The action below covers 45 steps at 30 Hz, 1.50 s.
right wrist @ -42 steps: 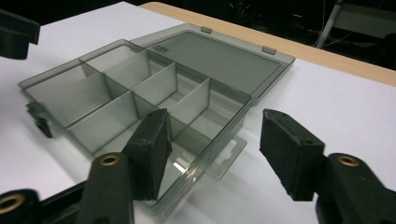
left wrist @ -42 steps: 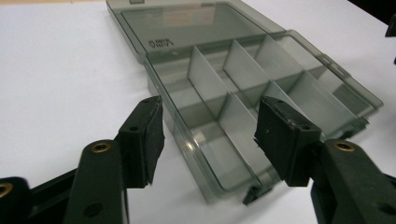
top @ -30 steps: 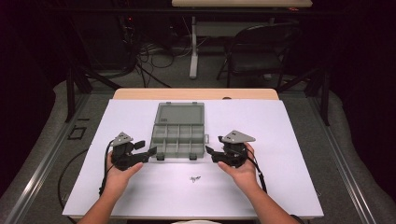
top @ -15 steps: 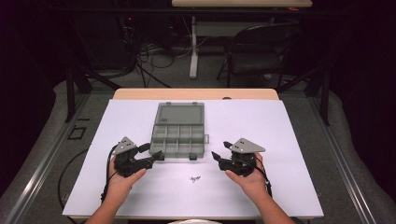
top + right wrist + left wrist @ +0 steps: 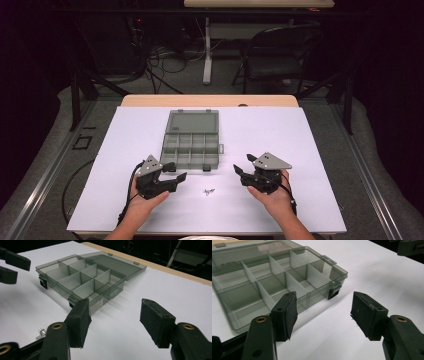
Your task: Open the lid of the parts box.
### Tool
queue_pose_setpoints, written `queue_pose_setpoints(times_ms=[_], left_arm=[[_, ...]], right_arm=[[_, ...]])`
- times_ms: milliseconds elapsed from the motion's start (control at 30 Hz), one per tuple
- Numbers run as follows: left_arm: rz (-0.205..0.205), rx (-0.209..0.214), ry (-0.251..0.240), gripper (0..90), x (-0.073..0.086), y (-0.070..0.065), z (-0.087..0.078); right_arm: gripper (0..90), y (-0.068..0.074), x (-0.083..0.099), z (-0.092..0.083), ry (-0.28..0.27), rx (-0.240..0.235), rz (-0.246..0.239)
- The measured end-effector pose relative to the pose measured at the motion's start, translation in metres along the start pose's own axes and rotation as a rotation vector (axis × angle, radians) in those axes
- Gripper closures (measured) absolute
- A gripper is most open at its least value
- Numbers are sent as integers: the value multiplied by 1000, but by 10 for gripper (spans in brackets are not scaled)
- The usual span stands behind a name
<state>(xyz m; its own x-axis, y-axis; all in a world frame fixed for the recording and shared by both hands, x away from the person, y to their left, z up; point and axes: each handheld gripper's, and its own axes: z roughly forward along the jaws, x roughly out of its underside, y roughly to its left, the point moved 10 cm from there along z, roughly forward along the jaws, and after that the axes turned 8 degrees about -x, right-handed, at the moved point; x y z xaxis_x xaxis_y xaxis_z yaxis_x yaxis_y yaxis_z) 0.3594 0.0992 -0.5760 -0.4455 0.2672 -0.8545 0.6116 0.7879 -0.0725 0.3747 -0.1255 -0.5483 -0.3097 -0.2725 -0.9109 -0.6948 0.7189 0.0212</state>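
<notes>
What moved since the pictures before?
Both hands pulled back toward the person, so the left gripper and the right gripper left the box. The right gripper's jaws have just closed a little, empty. The open box and the small metal piece stayed put.

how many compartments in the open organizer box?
8, as two rows of four in the organizer box: one row next to the hinged lid, one row along the latch side nearest the grippers. None look hidden.
</notes>
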Motion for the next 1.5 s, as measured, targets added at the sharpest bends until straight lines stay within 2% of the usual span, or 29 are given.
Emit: queue_pose_setpoints(times_ms=[33, 133, 200, 267, 333, 400, 533, 667, 800, 1067, 1300, 1433, 1500], left_arm=[[4, 1, 7, 379, 1, -2, 1], [-14, 32, 26, 397, 4, -8, 6], [-18, 33, 27, 399, 5, -11, 8], [-6, 37, 27, 405, 5, -13, 9], [-1, 49, 33, 439, 6, -17, 11], [-17, 73, 32, 452, 6, -21, 12], [-8, 76, 61, 472, 11, -26, 18], [19, 81, 72, 476, 13, -31, 24], [13, 86, 71, 476, 14, -36, 28], [11, 80, 79, 476, 15, -37, 33], [1, 97, 88, 511, 14, -39, 39], [31, 109, 110, 528, 18, -42, 42], [35, 120, 117, 532, 20, -46, 42]], right_arm=[[416, -1, 0, -1, -5, 2, 1], [441, -10, -1, -6, 1, 59, -27], [436, -15, 1, -8, 1, 76, -18], [412, -18, 2, -11, -8, 86, 0], [411, -19, 2, -13, -13, 87, -5], [407, -20, 3, -14, -16, 85, 0], [407, -21, 7, -16, -12, 85, 4], [401, -21, 8, -17, -16, 81, 5], [399, -22, 8, -17, -17, 80, 10], [396, -27, 7, -20, -30, 85, 23], [397, -34, 6, -21, -44, 106, 41], [398, -39, 4, -22, -48, 113, 34], [399, -40, 6, -23, -44, 115, 46]])
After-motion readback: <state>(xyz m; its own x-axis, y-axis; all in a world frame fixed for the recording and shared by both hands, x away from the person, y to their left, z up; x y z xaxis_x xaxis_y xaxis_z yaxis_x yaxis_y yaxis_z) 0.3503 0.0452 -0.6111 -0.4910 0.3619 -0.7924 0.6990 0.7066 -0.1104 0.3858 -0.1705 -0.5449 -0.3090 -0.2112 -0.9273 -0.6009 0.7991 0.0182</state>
